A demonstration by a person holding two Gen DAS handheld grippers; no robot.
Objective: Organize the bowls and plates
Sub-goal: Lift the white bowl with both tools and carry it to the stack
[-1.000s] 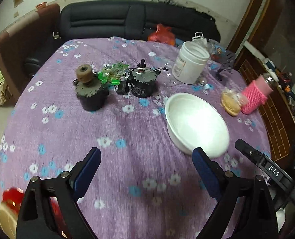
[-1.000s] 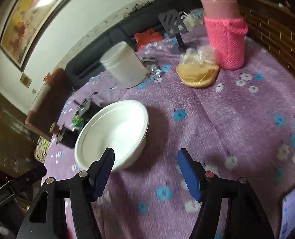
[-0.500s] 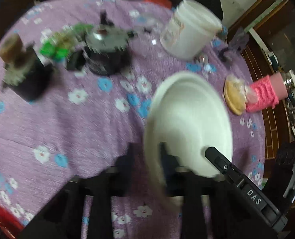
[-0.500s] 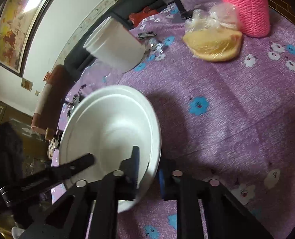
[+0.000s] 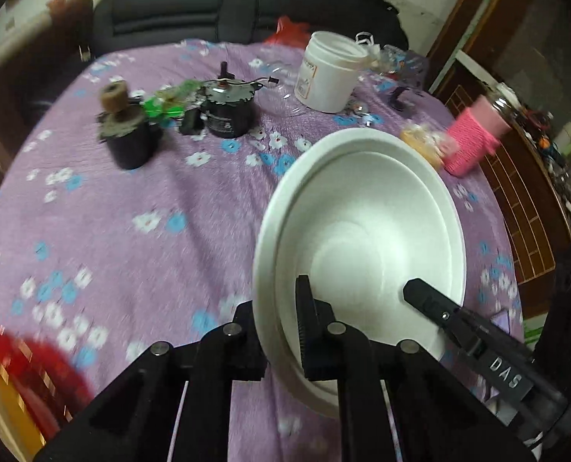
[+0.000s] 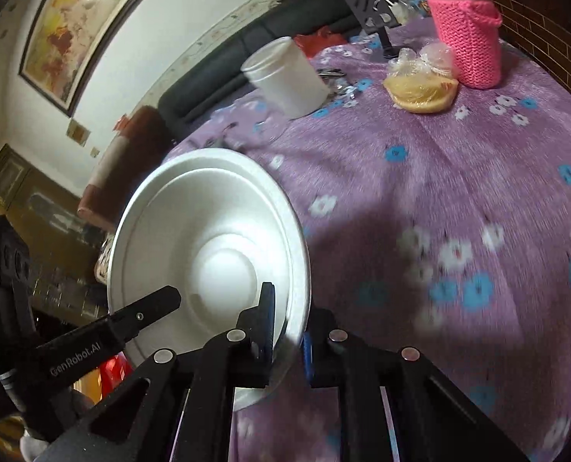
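Clearly, one white foam bowl (image 5: 366, 231) is pinched at its rim by both grippers and stands tilted above the purple flowered tabletop (image 5: 139, 200). The left gripper (image 5: 281, 331) clamps the rim at seven o'clock, one finger inside, the other hidden behind the wall. The right gripper (image 6: 287, 331) holds the rim at five o'clock in its own view. Whether this is a single bowl or a nested pair is hard to tell from the double edge. At eleven o'clock sit two dark motor-like parts (image 5: 227, 109), blurred. One white plastic tub (image 5: 325, 73) stands at twelve, one pink knitted bottle sleeve (image 5: 474, 138) at two, partly cut off.
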